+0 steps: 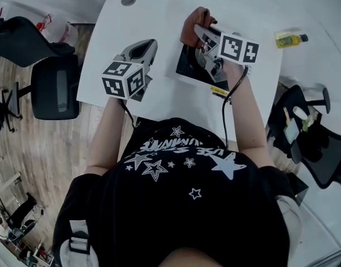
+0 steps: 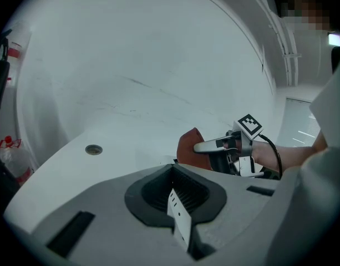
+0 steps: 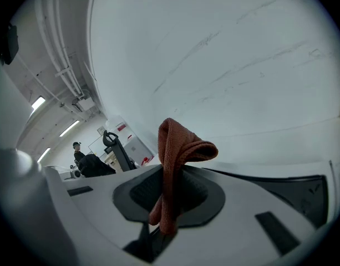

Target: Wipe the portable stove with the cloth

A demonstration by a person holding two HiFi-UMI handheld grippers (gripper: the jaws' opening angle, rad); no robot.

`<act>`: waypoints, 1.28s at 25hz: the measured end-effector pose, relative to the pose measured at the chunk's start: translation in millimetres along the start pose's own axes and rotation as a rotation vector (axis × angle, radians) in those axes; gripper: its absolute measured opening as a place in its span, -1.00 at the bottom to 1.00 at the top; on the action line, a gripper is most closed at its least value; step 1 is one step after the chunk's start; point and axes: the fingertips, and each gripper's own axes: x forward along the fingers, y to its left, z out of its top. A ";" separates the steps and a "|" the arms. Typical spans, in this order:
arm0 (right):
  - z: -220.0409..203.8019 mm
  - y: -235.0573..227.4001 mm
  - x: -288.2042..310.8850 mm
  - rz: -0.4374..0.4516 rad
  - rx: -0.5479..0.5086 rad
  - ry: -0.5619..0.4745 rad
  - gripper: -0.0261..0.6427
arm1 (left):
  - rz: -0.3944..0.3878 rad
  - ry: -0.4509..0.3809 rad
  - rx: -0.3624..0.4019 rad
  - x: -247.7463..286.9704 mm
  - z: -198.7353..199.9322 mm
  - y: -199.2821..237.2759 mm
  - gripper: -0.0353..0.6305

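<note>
Two risks show. The left gripper point(image 2: 179, 218), jaws together on nothing, is held over bare tabletop point(image 1: 159, 15) left of the stove point(image 1: 187, 65), so nothing steadies the stove. It sits toward the near edge, and a hard stroke could shove it that way. The right gripper point(image 3: 161, 226) is clamped on the cloth point(image 3: 178, 148) by one fold, above the stove's far side. The loose bunch may slip free or wipe with little contact. Room is wide to the left and toward the far edge. At right a bottle point(image 1: 290, 38) lies by the right edge, well apart.
</note>
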 end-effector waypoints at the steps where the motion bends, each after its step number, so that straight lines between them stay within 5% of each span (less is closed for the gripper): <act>1: 0.2 0.3 5.0 -0.001 -0.002 0.009 -0.73 | -0.003 0.003 -0.003 2.1 0.0 2.8 -0.87; 17: -3.1 -13.1 51.7 -0.027 -0.032 0.140 -0.73 | -0.057 0.052 -0.044 30.8 -8.4 19.6 -0.88; 32: -17.5 -41.3 23.5 -0.096 0.023 0.154 -0.73 | -0.058 0.068 -0.061 26.6 -18.0 7.6 -0.87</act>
